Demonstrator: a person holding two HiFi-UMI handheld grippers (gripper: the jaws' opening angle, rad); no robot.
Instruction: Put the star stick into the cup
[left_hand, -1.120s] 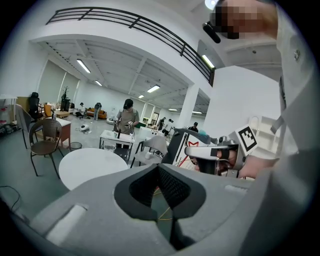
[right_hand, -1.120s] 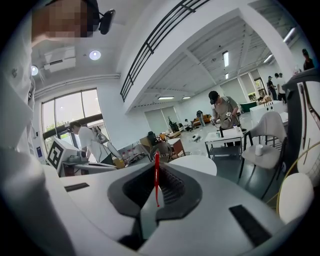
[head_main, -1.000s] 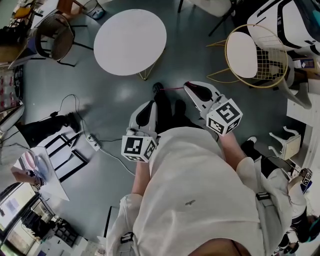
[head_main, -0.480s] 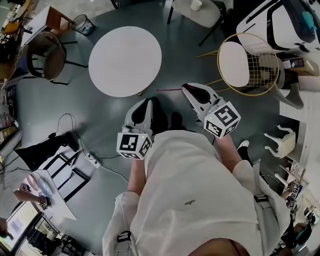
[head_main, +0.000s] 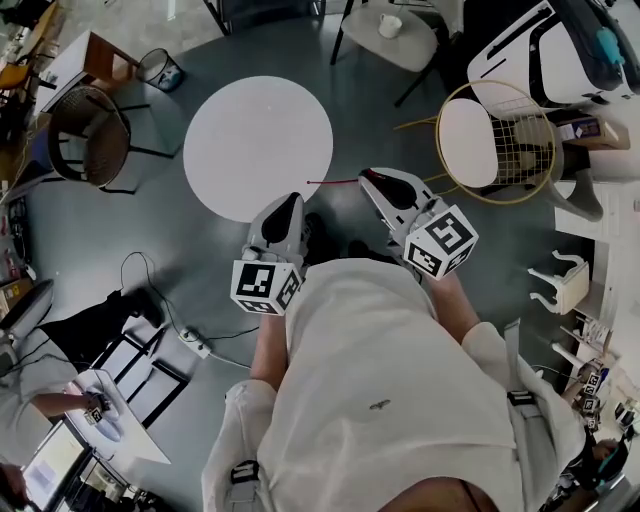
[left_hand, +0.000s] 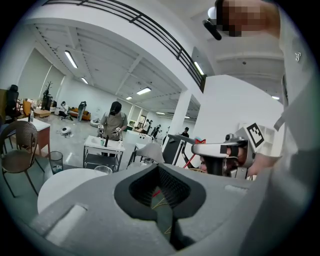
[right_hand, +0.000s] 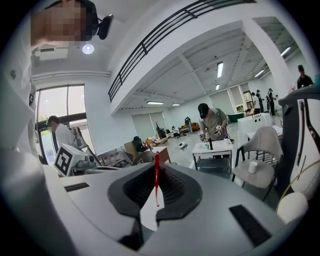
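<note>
Down at the person's waist, the left gripper has its jaws drawn close together with nothing between them. Just beside it, the right gripper has its jaws pinched narrow on the star stick. The thin red stick pokes out sideways from those jaws towards the rim of the round white worktop, and a wire chair stands further off to the right.
</note>
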